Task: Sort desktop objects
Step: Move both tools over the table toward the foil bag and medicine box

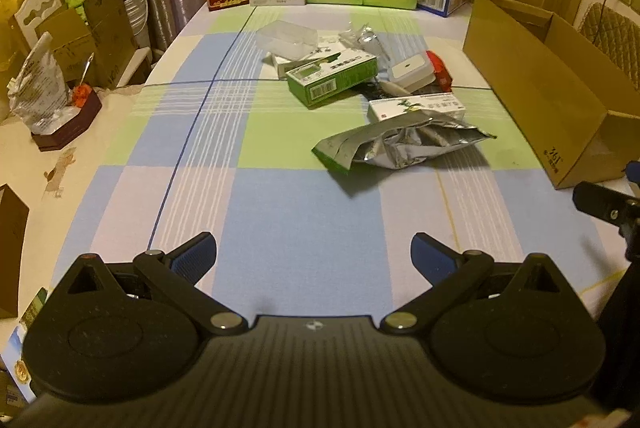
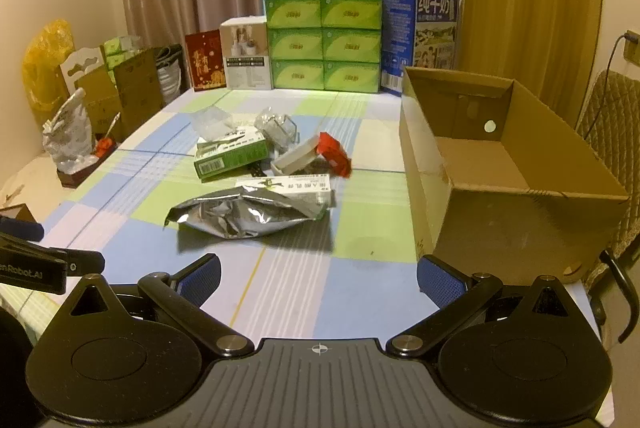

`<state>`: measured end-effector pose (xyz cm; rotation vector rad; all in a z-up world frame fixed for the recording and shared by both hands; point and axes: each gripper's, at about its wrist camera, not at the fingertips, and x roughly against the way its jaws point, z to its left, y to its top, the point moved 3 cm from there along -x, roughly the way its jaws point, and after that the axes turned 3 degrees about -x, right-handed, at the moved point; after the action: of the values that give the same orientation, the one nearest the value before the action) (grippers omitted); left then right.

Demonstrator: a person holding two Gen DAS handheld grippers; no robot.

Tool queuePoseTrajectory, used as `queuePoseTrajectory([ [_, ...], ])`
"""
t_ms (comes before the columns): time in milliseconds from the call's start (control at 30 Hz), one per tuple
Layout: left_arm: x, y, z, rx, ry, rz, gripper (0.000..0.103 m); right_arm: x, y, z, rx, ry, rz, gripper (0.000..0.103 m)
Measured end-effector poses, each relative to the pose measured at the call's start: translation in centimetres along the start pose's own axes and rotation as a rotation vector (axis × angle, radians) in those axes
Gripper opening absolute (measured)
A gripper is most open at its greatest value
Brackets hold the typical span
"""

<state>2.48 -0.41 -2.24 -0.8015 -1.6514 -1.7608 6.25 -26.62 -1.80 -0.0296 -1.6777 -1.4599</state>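
I find both the left gripper [image 1: 314,256] and right gripper [image 2: 318,278] spread wide and empty, with the foil pouch [image 2: 248,214] lying crosswise on the tablecloth [image 2: 360,292] ahead, nearer my right, beside the cardboard box [image 2: 520,228].

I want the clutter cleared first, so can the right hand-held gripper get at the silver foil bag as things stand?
Probably yes. The right hand-held gripper is open and empty, and only bare tablecloth lies between it and the foil bag, the nearest piece of the pile.
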Motion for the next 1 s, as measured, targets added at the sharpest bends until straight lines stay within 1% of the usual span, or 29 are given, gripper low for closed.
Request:
queuePoseTrajectory([
  [133, 0.8, 0.7, -0.4, -0.059, -0.016, -0.021, 0.102, 0.4, 0.3, -0.6, -0.009, 0.013, -0.002, 0.101],
  [267, 1.4, 2.1, -0.9, -0.142, -0.020, -0.027, 0.102, 0.8, 1.0, -1.1, -0.018, 0.053, 0.008, 0.101],
  [333, 1.6, 2.8, -1.1, -0.190, -0.034, -0.036, 0.102, 1.0, 1.5, -1.2, -0.001, 0.069, 0.006, 0.101],
  [433, 1.6, 3.9, -1.7, -0.270, -0.062, -0.043, 0.102, 0.7, 2.5, -1.1, 0.067, 0.082, 0.003, 0.101],
  [567, 0.4, 5.0, -2.5, -0.380, -0.091, -0.043, 0.102, -0.5, 4.2, -0.8, 0.223, 0.096, -0.012, 0.101],
  [600, -0.1, 5.3, -2.6, -0.407, -0.109, -0.039, 0.102, -0.9, 4.8, -0.7, 0.272, 0.097, -0.015, 0.101],
  [700, -1.7, 5.9, -3.2, -0.489, -0.137, -0.031, 0.102, -2.5, 5.7, -0.2, 0.410, 0.126, -0.010, 0.101],
  [800, -3.6, 6.6, -3.7, -0.580, -0.160, -0.045, 0.102, -4.7, 6.1, 0.2, 0.531, 0.168, 0.013, 0.101],
  [867, -5.1, 7.0, -4.1, -0.625, -0.180, -0.044, 0.102, -6.1, 6.0, 0.6, 0.634, 0.190, 0.026, 0.101],
  [933, -6.7, 7.4, -4.6, -0.667, -0.225, -0.043, 0.101, -7.8, 5.8, 0.8, 0.712, 0.206, 0.048, 0.101],
  [1000, -8.6, 7.7, -5.2, -0.719, -0.261, -0.033, 0.092, -9.4, 5.6, 0.7, 0.761, 0.219, 0.075, 0.101],
])
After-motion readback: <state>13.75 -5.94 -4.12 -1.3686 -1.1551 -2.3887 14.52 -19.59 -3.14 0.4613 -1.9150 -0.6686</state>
